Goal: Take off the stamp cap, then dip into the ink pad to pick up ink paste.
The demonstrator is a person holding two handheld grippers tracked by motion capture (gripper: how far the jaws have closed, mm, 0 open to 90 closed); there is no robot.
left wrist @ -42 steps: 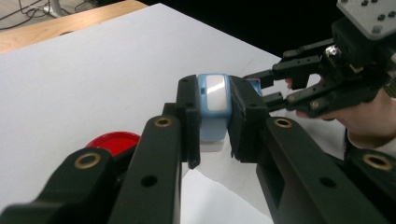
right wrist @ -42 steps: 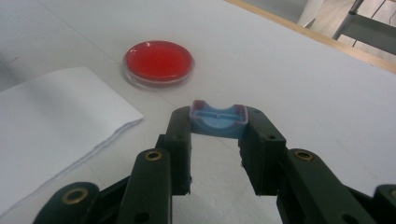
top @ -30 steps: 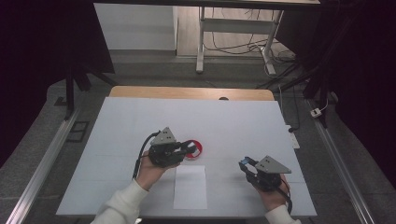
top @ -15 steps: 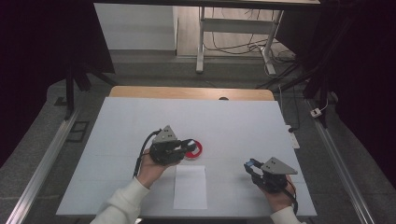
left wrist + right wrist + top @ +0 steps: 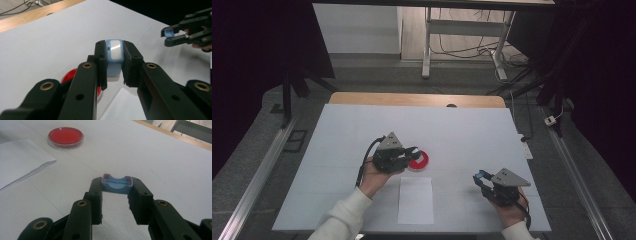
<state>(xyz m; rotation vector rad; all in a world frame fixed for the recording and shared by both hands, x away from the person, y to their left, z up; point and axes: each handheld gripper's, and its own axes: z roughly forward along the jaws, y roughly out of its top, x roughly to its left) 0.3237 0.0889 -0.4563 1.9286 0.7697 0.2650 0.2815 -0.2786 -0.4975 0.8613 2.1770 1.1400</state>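
Already the left gripper point(image 5: 113, 75) pinched a blue-and-white stamp body point(image 5: 114, 53) just above the red dish point(image 5: 418, 160), the right gripper point(image 5: 117, 202) pinched its blue cap point(image 5: 116, 184) well away, so stamping the paper point(image 5: 415, 200) remained.

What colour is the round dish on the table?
Red, the round dish has a clear rim; the right gripper view shows it best.

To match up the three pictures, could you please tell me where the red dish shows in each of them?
High view: the red dish sits mid-table, just past the left gripper.
Left gripper view: lower left, partly behind the left jaw.
Right gripper view: upper left.
Shared landmark: the white paper, beside the dish.
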